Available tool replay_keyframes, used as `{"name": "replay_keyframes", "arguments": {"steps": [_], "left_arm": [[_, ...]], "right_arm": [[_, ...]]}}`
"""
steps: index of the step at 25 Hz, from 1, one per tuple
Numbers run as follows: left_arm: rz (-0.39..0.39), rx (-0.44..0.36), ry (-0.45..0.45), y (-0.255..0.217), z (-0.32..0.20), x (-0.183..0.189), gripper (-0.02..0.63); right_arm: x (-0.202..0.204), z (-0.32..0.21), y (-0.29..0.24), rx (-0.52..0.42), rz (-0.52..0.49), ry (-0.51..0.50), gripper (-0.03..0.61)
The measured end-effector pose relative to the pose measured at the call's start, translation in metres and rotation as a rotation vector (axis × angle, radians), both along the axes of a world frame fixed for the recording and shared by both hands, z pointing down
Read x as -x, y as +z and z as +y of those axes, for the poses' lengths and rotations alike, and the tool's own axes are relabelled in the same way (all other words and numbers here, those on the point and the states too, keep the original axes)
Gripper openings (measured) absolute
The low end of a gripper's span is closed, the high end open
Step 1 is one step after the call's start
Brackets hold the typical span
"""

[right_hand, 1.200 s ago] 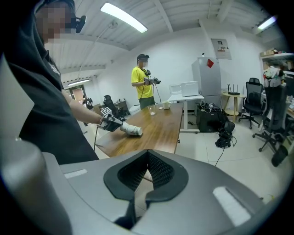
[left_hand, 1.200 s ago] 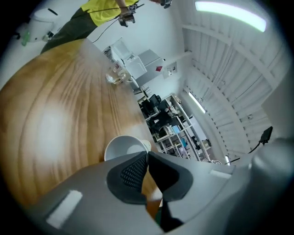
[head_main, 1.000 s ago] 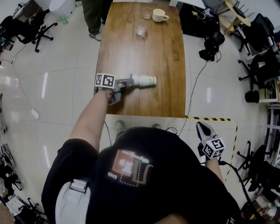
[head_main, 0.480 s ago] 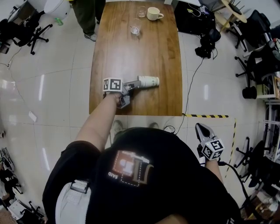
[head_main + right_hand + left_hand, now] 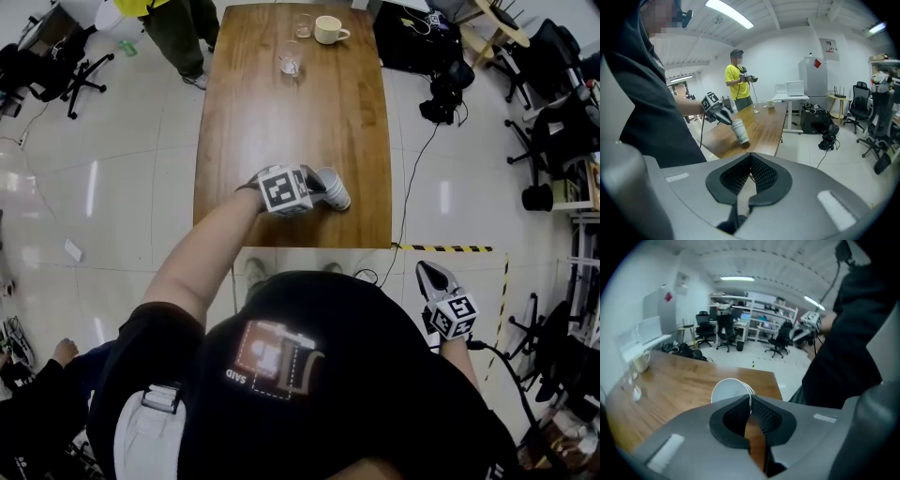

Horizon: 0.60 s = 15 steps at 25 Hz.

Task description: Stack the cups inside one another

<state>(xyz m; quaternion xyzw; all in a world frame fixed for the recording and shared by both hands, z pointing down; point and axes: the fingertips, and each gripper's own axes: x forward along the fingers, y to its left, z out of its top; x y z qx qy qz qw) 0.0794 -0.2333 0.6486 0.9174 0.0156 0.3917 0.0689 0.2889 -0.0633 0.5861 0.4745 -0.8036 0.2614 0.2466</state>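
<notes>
A stack of white paper cups (image 5: 335, 190) is tilted steeply, its base on the wooden table (image 5: 281, 122) near the front right corner. My left gripper (image 5: 314, 183) is shut on the stack's rim. In the left gripper view the white rim (image 5: 727, 390) sits right in front of the closed jaws of that gripper (image 5: 751, 398). The right gripper view shows the cups (image 5: 740, 131) leaning under the left gripper (image 5: 725, 119). My right gripper (image 5: 427, 272) hangs off the table at lower right, its jaws (image 5: 750, 159) shut and holding nothing.
A cream mug (image 5: 330, 29) and two clear glasses (image 5: 291, 64) (image 5: 303, 25) stand at the table's far end. A person in a yellow shirt (image 5: 173, 23) stands by the far left corner. Office chairs (image 5: 66, 61), bags and cables (image 5: 445, 98) ring the table; striped tape (image 5: 441, 249) marks the floor.
The left gripper swung right and rolled over, tipping the cup stack from lying flat on the table to steeply tilted on its base. The right gripper stayed put.
</notes>
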Motion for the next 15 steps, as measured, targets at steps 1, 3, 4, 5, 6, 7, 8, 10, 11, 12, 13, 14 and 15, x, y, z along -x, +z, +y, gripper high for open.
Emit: {"name": "replay_keyframes", "arguments": {"steps": [1,3,4,5,6,7,8,10,11,12,13,14,15], "left_arm": [[-0.053,-0.078,0.082,-0.002,0.008,-0.001,0.011],[-0.166,-0.227,0.25,-0.001,0.027,-0.001,0.011],[-0.213,-0.286,0.322,0.0,0.036,-0.001,0.011],[-0.252,-0.331,0.38,0.002,0.045,0.0,0.011],[-0.284,-0.363,0.426,0.004,0.052,0.0,0.011],[-0.315,-0.387,0.465,0.007,0.059,0.001,0.011],[-0.349,-0.406,0.5,0.012,0.065,0.003,0.011],[-0.422,-0.432,0.558,0.023,0.073,0.008,0.012],[-0.457,-0.437,0.572,0.028,0.074,0.011,0.012],[-0.489,-0.44,0.575,0.032,0.072,0.014,0.012],[-0.521,-0.439,0.568,0.036,0.069,0.018,0.013],[-0.55,-0.435,0.551,0.039,0.063,0.022,0.014],[-0.572,-0.425,0.524,0.043,0.057,0.026,0.015]], "right_arm": [[0.002,-0.001,0.001,-0.004,0.002,-0.009,0.014],[0.006,-0.004,0.002,-0.011,0.005,-0.024,0.014],[0.008,-0.006,0.002,-0.013,0.005,-0.03,0.014],[0.01,-0.008,0.001,-0.014,0.004,-0.035,0.015],[0.01,-0.009,0.001,-0.017,0.002,-0.038,0.015],[0.011,-0.011,0.0,-0.021,0.0,-0.04,0.014],[0.011,-0.012,0.0,-0.024,-0.001,-0.042,0.014],[0.011,-0.014,0.001,-0.03,-0.004,-0.044,0.014],[0.012,-0.015,0.001,-0.031,-0.007,-0.046,0.015],[0.014,-0.017,0.0,-0.033,-0.009,-0.049,0.014],[0.015,-0.018,-0.001,-0.034,-0.012,-0.053,0.015],[0.016,-0.019,-0.001,-0.038,-0.015,-0.056,0.015],[0.017,-0.02,0.0,-0.043,-0.019,-0.057,0.015]]}}
